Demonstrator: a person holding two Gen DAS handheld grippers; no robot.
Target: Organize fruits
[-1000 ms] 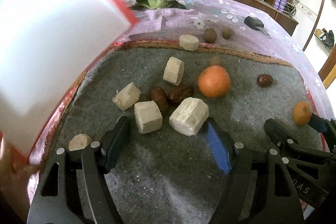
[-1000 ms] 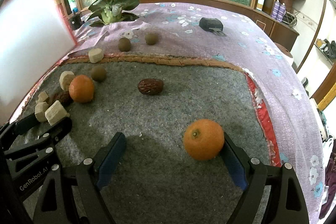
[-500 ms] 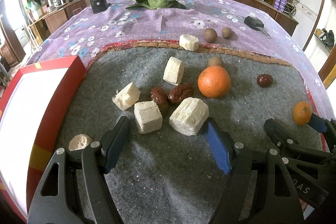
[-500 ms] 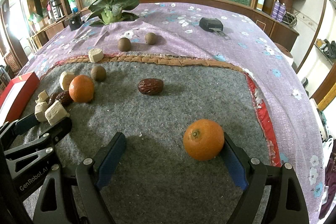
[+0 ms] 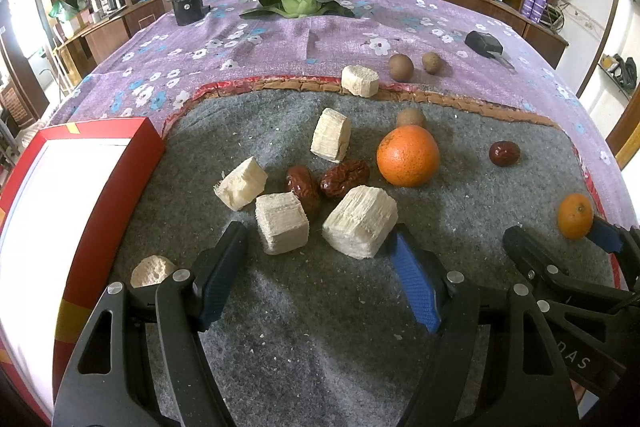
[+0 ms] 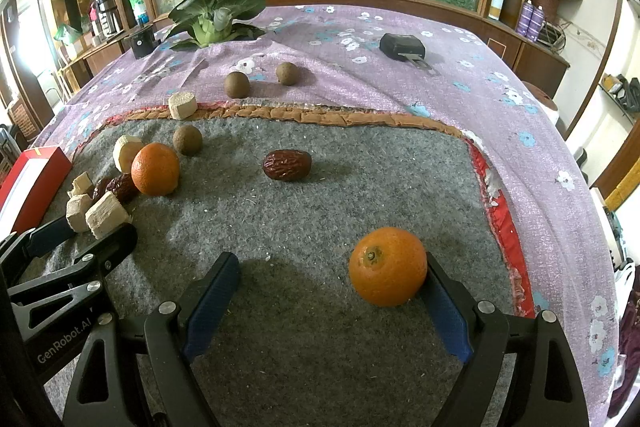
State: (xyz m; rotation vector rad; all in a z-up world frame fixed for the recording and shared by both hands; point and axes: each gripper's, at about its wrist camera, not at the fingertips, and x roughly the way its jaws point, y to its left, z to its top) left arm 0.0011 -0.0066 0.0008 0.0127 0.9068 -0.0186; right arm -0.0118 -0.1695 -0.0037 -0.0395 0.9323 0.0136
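**Both grippers poised over scattered fruit, nothing picked up yet**

You are at the very start of the sorting: every fruit lies loose on the grey felt mat (image 5: 320, 327) that covers the near part of the table, and the red-edged white box (image 5: 60, 211) at the left edge of the left wrist view looks empty as far as it shows.

Your left gripper (image 5: 320, 263) sits low at the bottom of its view with its jaws spread wide. Between and just ahead of them lie two pale sugarcane chunks, a square chunk (image 5: 282, 223) left of centre and a larger chunk (image 5: 360, 221) touching the tip of the right jaw. Behind these are two red dates (image 5: 326, 181) lying side by side, a large orange (image 5: 408, 155) to their right, and more pale pieces further up the frame.

Your right gripper (image 6: 332, 291) also has its jaws spread. A small orange (image 6: 387, 265) rests against the inner face of the right jaw, at the lower right of that view; the left jaw stands well apart from it. A lone date (image 6: 287, 165) lies at mid-frame, and three small brown round fruits (image 6: 237, 84) sit further up, two of them on the purple flowered cloth (image 6: 400, 83).

The likely next move is to close the right jaws on the small orange. Centre it first, as it sits off to one side and may roll. Where it then belongs I cannot tell.
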